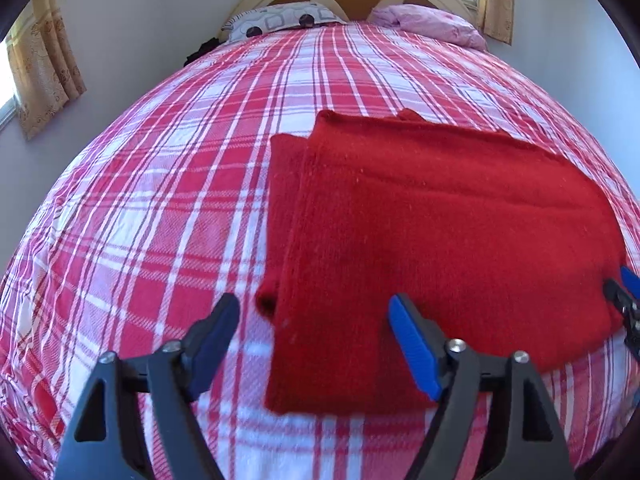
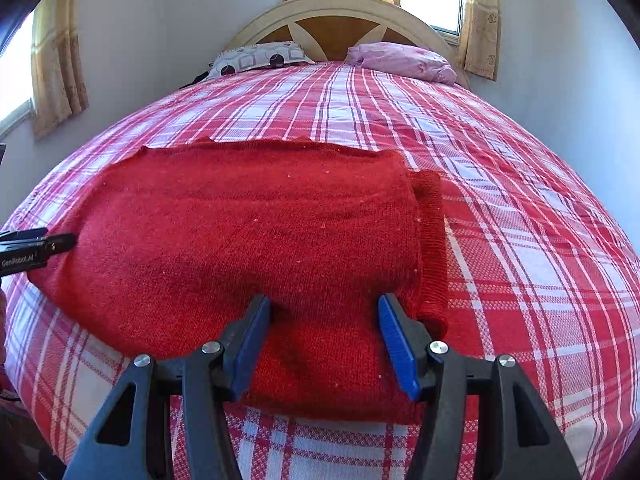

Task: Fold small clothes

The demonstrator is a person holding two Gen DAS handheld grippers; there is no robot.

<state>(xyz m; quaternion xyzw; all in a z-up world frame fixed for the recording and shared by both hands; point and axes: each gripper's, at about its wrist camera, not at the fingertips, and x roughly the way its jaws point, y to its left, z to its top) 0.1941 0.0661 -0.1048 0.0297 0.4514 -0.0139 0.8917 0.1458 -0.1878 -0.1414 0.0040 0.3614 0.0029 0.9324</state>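
Sweater (image 2: 248, 248) soft, limp, folded on bed (image 2: 520, 280); grip near corners; left claw (image 1: 312, 344) wide, right claw (image 2: 324, 340) half-open, both empty.

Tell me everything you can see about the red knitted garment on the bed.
The red knitted garment looks like wool or similar yarn, folded into a thick, roughly rectangular stack with a ribbed strip, perhaps a cuff or hem, showing along one side. It lies flat on the red and white plaid bedsheet, near the foot of the bed. The right hand-held gripper sits at its near edge with fabric between its blue pads; the left hand-held gripper is open at its other near corner.
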